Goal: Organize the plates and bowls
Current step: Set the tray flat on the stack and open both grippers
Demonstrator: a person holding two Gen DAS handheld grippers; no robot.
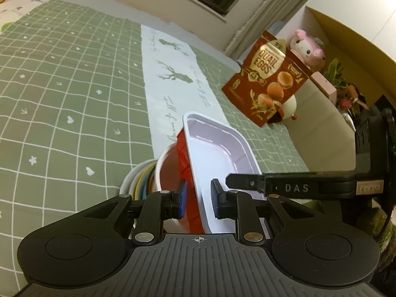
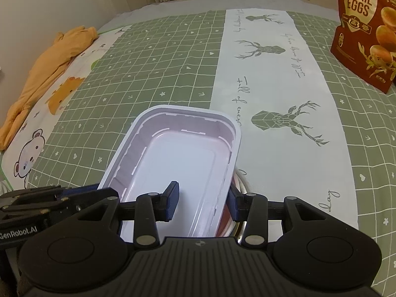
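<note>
At 6 o'clock over bed (image 2: 272, 148): both hand-held grippers straddle white tray (image 2: 178, 163) walls — left hand-held gripper (image 1: 198, 199) half-wide, right hand-held gripper (image 2: 203, 203) likewise, neither visibly pinching; two-sided hold likely steadies tray nesting into red bowl (image 1: 170, 173) atop stacked bowls (image 1: 138, 183).

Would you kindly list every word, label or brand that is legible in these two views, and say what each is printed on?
"QUAIL EGGS": red snack pouch, standing on the bedspread.
"DAS": black arm of the right gripper, seen from the left wrist.
"enRobot.AI", first letter cut off: black body of the left gripper, seen from the right wrist.
"Full of", then cursive too blurred to read: white deer-print strip of the green checked bedspread.
Smaller pouch print: too small to read.
</note>
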